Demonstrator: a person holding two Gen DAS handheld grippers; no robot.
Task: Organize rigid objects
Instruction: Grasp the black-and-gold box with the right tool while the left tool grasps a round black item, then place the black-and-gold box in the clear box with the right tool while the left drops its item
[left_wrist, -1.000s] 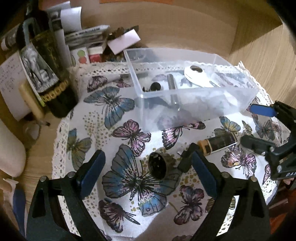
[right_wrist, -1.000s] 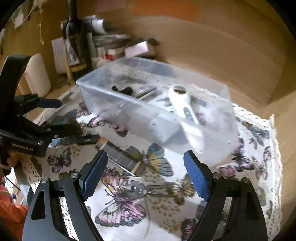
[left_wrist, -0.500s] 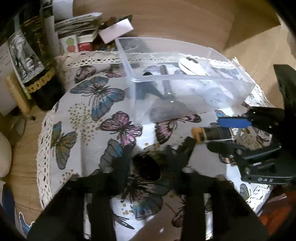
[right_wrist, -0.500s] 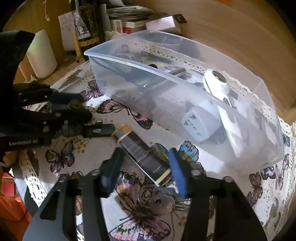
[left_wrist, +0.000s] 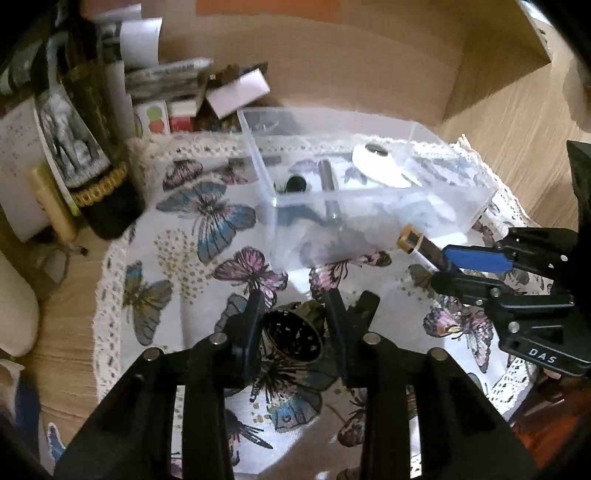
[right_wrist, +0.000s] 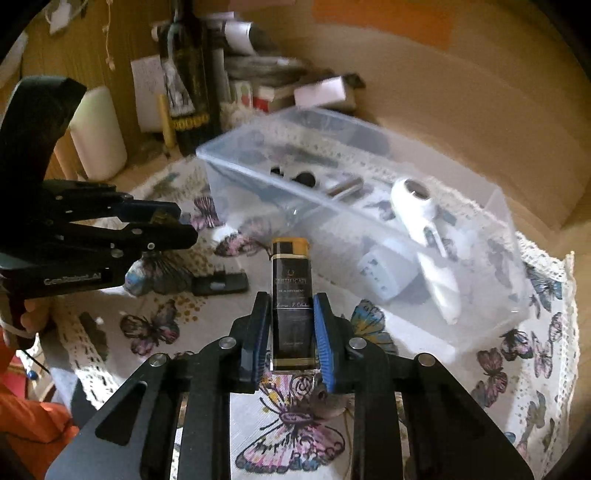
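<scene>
In the right wrist view, the right gripper (right_wrist: 290, 325) clamps its blue pads on a black-and-gold tube (right_wrist: 291, 295), which points to twelve o'clock toward the clear bin (right_wrist: 495, 229). At nine o'clock, the left gripper (right_wrist: 173, 225) is closed narrow. In the left wrist view, the left gripper (left_wrist: 293, 325) pinches a dark perforated cup (left_wrist: 291, 334) over the butterfly cloth (left_wrist: 177, 258); the bin (left_wrist: 258, 173) lies beyond at twelve.

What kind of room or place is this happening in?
Probably a home, on a wooden table or desk. A butterfly-print tablecloth with a lace edge covers it, a dark bottle stands beside stacked papers, and a clear plastic bin holds household odds and ends.
</scene>
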